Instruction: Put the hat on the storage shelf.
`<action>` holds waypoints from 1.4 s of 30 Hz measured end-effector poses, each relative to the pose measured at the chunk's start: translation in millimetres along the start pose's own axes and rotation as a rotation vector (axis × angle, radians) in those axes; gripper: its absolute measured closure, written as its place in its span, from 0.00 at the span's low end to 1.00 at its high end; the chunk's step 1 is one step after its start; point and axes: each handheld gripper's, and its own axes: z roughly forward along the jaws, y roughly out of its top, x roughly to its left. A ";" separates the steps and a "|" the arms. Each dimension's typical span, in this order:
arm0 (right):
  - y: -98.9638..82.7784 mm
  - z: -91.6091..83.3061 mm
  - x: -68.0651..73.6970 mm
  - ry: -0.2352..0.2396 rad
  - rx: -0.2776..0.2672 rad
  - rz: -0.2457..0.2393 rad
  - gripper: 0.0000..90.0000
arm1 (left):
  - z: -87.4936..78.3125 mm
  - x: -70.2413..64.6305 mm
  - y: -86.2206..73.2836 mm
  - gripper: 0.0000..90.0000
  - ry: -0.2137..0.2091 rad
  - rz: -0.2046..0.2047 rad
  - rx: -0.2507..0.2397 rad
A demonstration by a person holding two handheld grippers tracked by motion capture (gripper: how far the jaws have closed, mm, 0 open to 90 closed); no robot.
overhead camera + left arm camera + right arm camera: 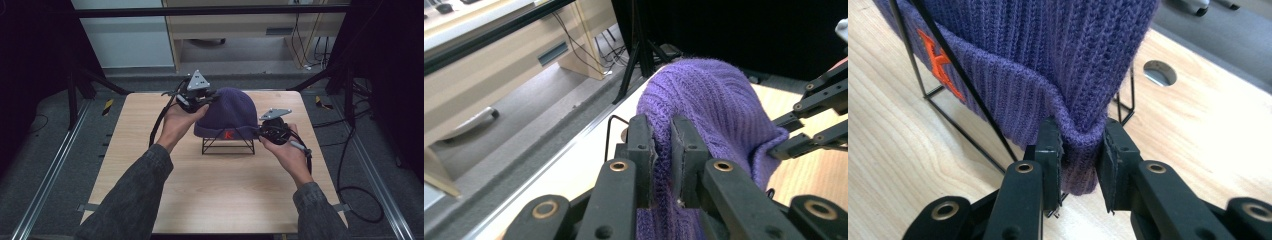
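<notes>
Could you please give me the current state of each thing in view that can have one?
Purple knit beanie: draped over the stand, cuff folded up, gripped on both sides.
Black wire stand: upright on the table, under the beanie.
Left gripper: shut on a fold of the beanie's knit.
Right gripper: shut on the beanie's folded cuff.
Wooden table: bearing the stand.

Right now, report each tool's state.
Left tool: shut on the purple ribbed knit beanie, pinching its fabric.
Right tool: shut on the beanie's folded cuff.
</notes>
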 end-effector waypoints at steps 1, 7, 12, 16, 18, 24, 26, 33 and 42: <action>-0.8 0.3 0.0 0.003 0.000 0.002 0.81 | 0.5 -0.3 -0.8 0.89 -0.004 -0.004 -0.004; -2.6 2.7 -0.4 0.002 0.026 -0.005 0.81 | 5.2 -1.6 -9.3 0.89 -0.010 -0.019 0.003; -5.0 2.4 -1.5 0.000 0.018 -0.006 0.81 | 6.2 -0.8 -11.5 0.89 -0.020 -0.033 0.001; -9.9 5.6 -2.8 0.004 0.025 0.005 0.81 | 8.3 -4.3 -12.2 0.89 -0.027 -0.020 0.010; -12.0 7.6 -3.2 0.010 0.032 0.018 0.81 | 9.9 -5.3 -12.7 0.89 -0.030 -0.017 0.011; -16.3 11.3 -4.1 0.015 0.037 0.027 0.81 | 12.0 -6.5 -13.3 0.89 -0.040 -0.020 0.025; -16.7 11.6 -4.5 0.015 0.039 0.029 0.81 | 12.3 -7.0 -13.7 0.89 -0.041 -0.020 0.024; -21.7 15.1 -3.6 0.018 0.045 0.035 0.81 | 13.1 -9.3 -19.6 0.89 -0.049 -0.025 0.029; -30.1 24.7 -2.9 0.023 0.065 0.044 0.80 | 17.0 -11.4 -27.7 0.89 -0.071 -0.035 0.048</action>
